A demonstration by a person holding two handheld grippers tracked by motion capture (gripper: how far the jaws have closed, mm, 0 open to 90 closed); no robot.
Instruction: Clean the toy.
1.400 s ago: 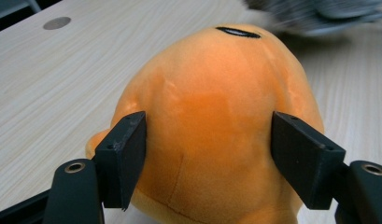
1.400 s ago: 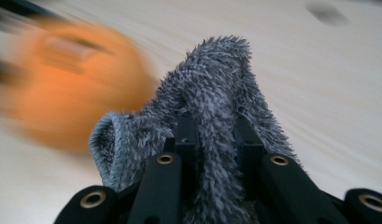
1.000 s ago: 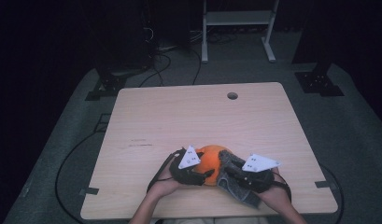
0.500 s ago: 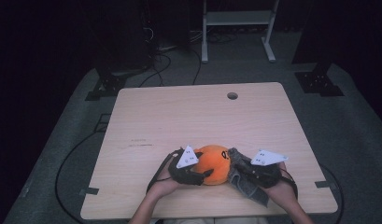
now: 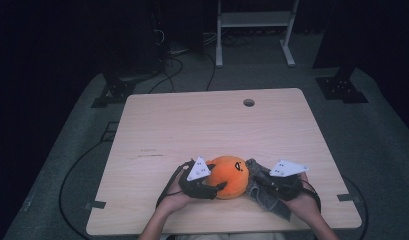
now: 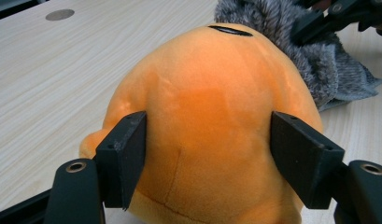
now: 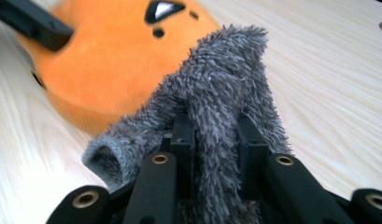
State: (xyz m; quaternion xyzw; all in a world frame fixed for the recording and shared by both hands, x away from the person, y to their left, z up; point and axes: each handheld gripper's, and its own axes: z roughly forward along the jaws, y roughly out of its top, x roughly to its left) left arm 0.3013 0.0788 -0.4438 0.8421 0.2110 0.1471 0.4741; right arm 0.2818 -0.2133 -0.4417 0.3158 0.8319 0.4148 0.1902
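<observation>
Nearest you, at the near edge of the pale wooden table (image 5: pixel 192 125), your two hands come in side by side, each holding a black two-jaw gripper with a grey three-cornered plate on top.

Your left gripper (image 6: pixel 207 154) has its jaws set against the two sides of the round orange plush toy (image 6: pixel 212 121). In the left gripper view both black pads press into the orange fabric, so you are gripping the toy across its body. In the high view the left gripper (image 5: pixel 212 187) sits at the toy's near left side.

Your right gripper (image 7: pixel 216 140) has its jaws drawn nearly together on a fold of the grey fuzzy cloth (image 7: pixel 221 93). They have just been closing, and the pile of the cloth stands up between them, pinched tight. In the high view the right gripper (image 5: pixel 259 175) lies just right of the toy, with the cloth (image 5: pixel 267 200) trailing back towards your right hand.

The plush toy (image 5: pixel 229 176) rests on the table between the two grippers, near the middle of the near edge, its dark face markings turned up and to the right. The cloth touches its right side.

Farther off, the tabletop carries a small round hole (image 5: pixel 249 102) near its far edge.
</observation>
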